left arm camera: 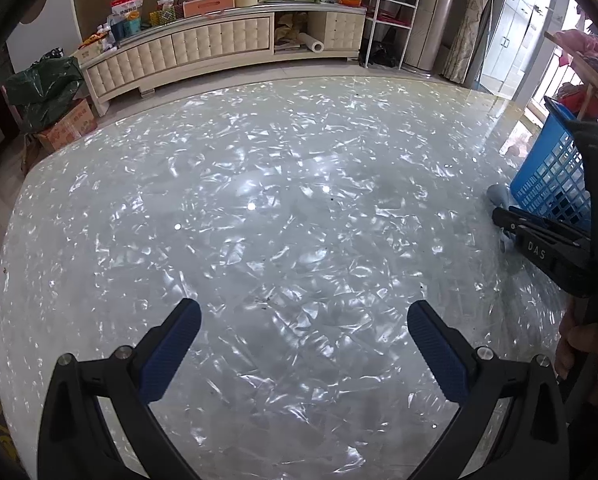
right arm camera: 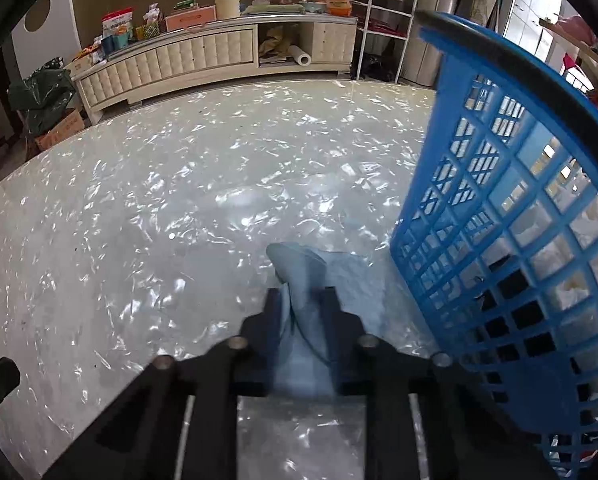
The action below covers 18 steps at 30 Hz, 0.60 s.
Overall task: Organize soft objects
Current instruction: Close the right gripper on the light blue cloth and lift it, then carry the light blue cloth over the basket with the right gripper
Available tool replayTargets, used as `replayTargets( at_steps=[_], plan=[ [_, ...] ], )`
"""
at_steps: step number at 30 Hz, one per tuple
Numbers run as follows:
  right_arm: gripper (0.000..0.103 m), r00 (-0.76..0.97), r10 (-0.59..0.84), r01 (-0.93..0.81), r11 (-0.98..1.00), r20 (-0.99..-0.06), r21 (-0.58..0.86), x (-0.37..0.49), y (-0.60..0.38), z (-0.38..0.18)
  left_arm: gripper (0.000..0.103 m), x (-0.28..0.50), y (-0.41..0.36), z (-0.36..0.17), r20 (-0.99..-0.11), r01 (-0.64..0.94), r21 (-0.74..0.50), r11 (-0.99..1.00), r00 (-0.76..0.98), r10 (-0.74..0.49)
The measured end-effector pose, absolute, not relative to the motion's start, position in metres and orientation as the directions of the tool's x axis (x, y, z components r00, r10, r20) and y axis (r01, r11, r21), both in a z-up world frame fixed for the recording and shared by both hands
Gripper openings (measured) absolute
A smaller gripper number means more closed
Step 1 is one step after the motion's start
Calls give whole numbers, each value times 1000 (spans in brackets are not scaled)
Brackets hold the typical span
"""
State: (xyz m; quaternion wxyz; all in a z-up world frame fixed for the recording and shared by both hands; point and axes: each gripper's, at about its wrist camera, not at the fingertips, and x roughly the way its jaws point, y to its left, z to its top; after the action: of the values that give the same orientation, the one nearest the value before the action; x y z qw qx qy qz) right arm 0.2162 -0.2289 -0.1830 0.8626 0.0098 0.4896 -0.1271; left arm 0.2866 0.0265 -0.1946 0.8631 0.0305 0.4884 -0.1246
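My right gripper [right arm camera: 301,294] is shut on a light blue soft cloth [right arm camera: 299,268], which sticks out between its fingers just above the glossy table [right arm camera: 139,220]. A blue lattice basket [right arm camera: 511,216] stands right beside it on the right, holding white and dark soft things. In the left wrist view my left gripper [left arm camera: 303,312] is open and empty over the table [left arm camera: 259,200]. The right gripper [left arm camera: 539,240] shows at the far right there, with the cloth tip [left arm camera: 499,196] and the basket [left arm camera: 551,172] behind it.
A long cream TV cabinet [left arm camera: 219,44] with clutter on top stands beyond the table's far edge. A white wire rack [left arm camera: 391,12] is at the back right. A green bag on a cardboard box [left arm camera: 55,108] sits at the left.
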Motion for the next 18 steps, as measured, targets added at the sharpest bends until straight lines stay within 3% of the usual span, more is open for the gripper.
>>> replayTargets(
  at_steps=[5, 11, 18],
  plan=[
    [7, 488, -213, 214, 969, -846, -120, 213, -227, -183, 103, 285, 28, -193, -848, 243, -68, 968, 496, -184],
    [6, 508, -189, 180, 977, -841, -111, 205, -224, -177, 103, 278, 24, -185, -840, 235, -38, 971, 518, -158],
    [6, 583, -152, 136, 987, -798, -88, 189, -213, -135, 103, 267, 11, -162, -824, 256, -31, 966, 540, -169]
  ],
)
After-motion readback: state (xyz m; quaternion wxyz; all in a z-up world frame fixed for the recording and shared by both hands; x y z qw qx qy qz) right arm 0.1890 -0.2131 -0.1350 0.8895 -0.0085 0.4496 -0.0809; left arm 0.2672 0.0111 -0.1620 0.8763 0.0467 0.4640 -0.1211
